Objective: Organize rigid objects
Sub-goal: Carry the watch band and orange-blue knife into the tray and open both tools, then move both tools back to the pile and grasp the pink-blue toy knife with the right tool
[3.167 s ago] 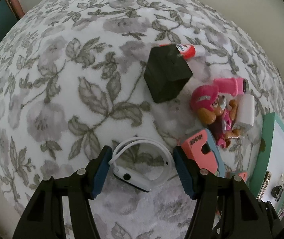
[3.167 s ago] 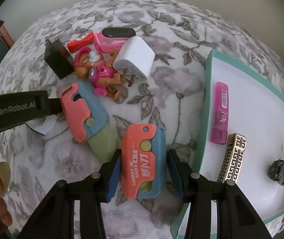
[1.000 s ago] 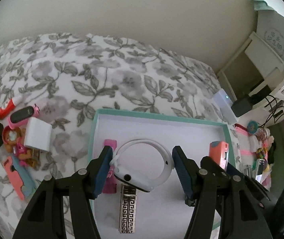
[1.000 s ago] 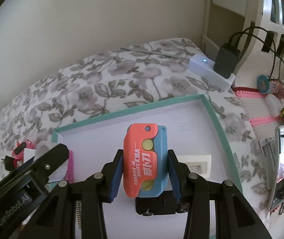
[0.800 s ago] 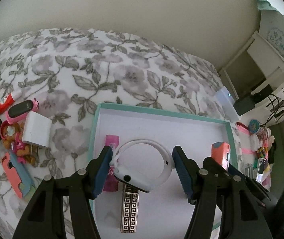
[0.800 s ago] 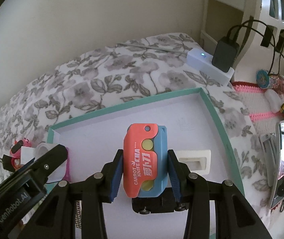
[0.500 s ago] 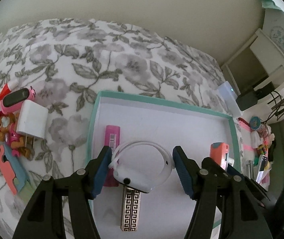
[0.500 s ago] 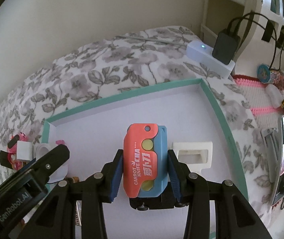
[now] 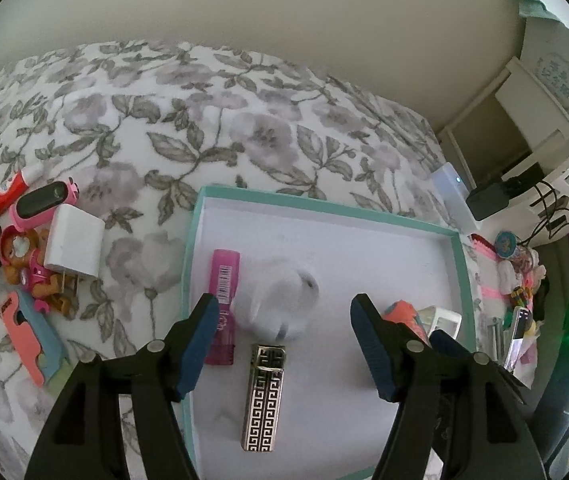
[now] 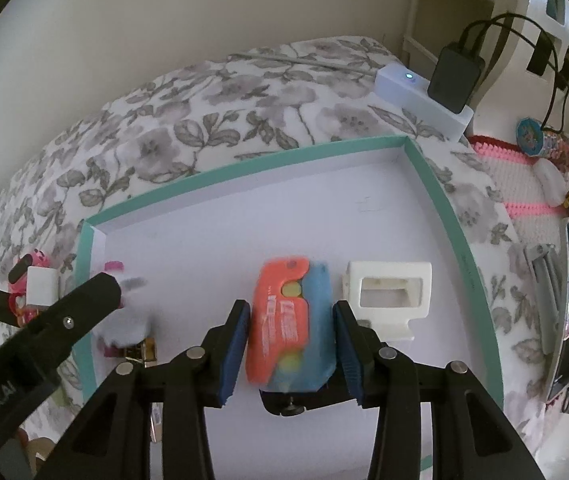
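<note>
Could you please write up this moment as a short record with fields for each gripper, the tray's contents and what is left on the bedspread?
left gripper: jaws opening, white smartwatch blurred, free of the pads
right gripper: jaws opening, orange-and-blue carrot knife toy blurred between the pads
teal tray: pink highlighter, patterned lighter, white plastic frame
bedspread: white charger, puppy figure, pink fitness band, second carrot knife toy
</note>
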Available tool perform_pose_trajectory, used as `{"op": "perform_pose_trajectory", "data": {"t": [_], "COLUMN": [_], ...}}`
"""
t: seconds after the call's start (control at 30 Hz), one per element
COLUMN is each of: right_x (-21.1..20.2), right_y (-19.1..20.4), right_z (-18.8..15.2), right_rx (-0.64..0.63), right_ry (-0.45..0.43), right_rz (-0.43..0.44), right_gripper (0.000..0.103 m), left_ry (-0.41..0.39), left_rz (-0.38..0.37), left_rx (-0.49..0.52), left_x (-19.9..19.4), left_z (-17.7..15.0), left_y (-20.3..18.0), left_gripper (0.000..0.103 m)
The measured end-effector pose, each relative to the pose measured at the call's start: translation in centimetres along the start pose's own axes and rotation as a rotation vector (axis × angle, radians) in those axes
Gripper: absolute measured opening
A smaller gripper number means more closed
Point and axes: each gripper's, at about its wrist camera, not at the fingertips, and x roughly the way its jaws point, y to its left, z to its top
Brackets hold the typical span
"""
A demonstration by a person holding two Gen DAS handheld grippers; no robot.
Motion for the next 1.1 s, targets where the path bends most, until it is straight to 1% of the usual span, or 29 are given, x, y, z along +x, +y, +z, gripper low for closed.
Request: {"op": "perform_pose_trajectory", "data": {"t": [0.07, 0.33, 0.4, 0.43, 0.5, 0.63, 0.67, 0.7, 0.77, 0.8, 0.87, 1.0, 1.07, 1.1], "right_x": [-0.3, -1.1, -1.3, -1.3, -1.3, -1.4, -1.4, -1.4, -1.4, -1.5, -1.7, -1.8, -1.7, -1.6], "right_y": [0.1, 0.8, 1.0, 1.2, 1.3, 1.4, 1.4, 1.4, 1.5, 1.6, 1.7, 2.0, 2.3, 2.4], "right_z": [0.0, -0.1, -0.2, -0.2, -0.2, -0.3, -0.3, -0.3, -0.4, -0.4, -0.5, -0.7, -0.8, -0.8], "right_rx": [-0.003, -0.017, -0.022, -0.027, -0.035, -0.035, -0.034, -0.035, -0.039, -0.04, -0.042, -0.054, -0.062, -0.067], "right_ry": [-0.008, -0.015, -0.02, -0.021, -0.021, -0.022, -0.023, -0.023, -0.024, -0.027, -0.04, -0.053, -0.055, -0.059], "right_rz": [-0.003, 0.001, -0.002, 0.001, 0.003, 0.001, 0.007, 0.011, 0.015, 0.017, 0.026, 0.01, 0.01, 0.013], "right_gripper": [0.06, 0.06, 0.065, 0.068, 0.068, 0.074, 0.077, 0.078, 0.084, 0.086, 0.092, 0.097, 0.103, 0.103], "left_ry": [-0.004, -0.043, -0.049, -0.051, -0.061, -0.082, -0.086, -0.087, -0.095, -0.099, -0.104, -0.116, -0.119, -0.118], "left_rz": [0.009, 0.058, 0.084, 0.101, 0.139, 0.237, 0.274, 0.304, 0.358, 0.378, 0.407, 0.447, 0.463, 0.467], "left_rx": [0.012, 0.015, 0.005, -0.001, -0.016, -0.029, -0.029, -0.029, -0.029, -0.029, -0.028, -0.028, -0.026, -0.026], "left_x": [-0.3, -1.6, -1.7, -1.8, -1.9, -2.1, -2.1, -2.2, -2.2, -2.3, -2.4, -2.7, -2.7, -2.7], "left_z": [0.0, 0.0, 0.1, 0.1, 0.1, 0.0, 0.0, -0.1, -0.2, -0.2, -0.2, -0.2, -0.2, -0.1], "left_y": [-0.1, 0.5, 0.9, 1.2, 1.7, 2.8, 3.1, 3.3, 3.8, 4.0, 4.4, 5.0, 5.3, 5.5], "left_gripper": [0.07, 0.07, 0.071, 0.072, 0.083, 0.084, 0.085, 0.091, 0.095, 0.095, 0.095, 0.095, 0.096, 0.097]}}
